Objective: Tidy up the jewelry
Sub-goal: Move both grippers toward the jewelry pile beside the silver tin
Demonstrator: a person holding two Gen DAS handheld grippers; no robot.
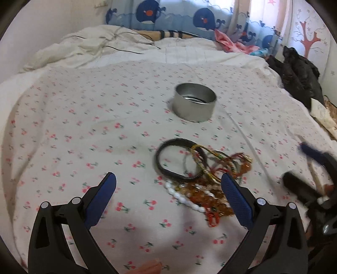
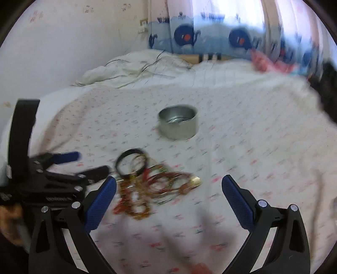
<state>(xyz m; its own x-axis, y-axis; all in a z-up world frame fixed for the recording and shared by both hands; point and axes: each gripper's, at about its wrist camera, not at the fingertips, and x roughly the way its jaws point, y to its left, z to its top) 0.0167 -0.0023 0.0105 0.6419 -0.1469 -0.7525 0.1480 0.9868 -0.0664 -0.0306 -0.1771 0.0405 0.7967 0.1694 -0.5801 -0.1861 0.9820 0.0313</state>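
A tangled jewelry pile point(image 1: 202, 175) lies on the cherry-print bedsheet: a black bangle point(image 1: 181, 160), white beads point(image 1: 185, 196), amber beads and red-gold cords. A round metal tin point(image 1: 194, 102) stands open behind it. My left gripper point(image 1: 168, 185) is open, just short of the pile, its right finger over the pile's right edge. In the blurred right wrist view the pile point(image 2: 151, 183) sits by the left finger of my open right gripper point(image 2: 168, 187), with the tin point(image 2: 178, 122) farther back. Each view catches the other gripper at its side edge.
A crumpled white duvet point(image 1: 94, 46) lies at the bed's far end under a whale-print curtain point(image 1: 179, 16). Black clothing point(image 1: 299, 73) and pink fabric point(image 1: 231, 42) sit at the right edge. The sheet point(image 1: 84, 126) left of the tin is bare.
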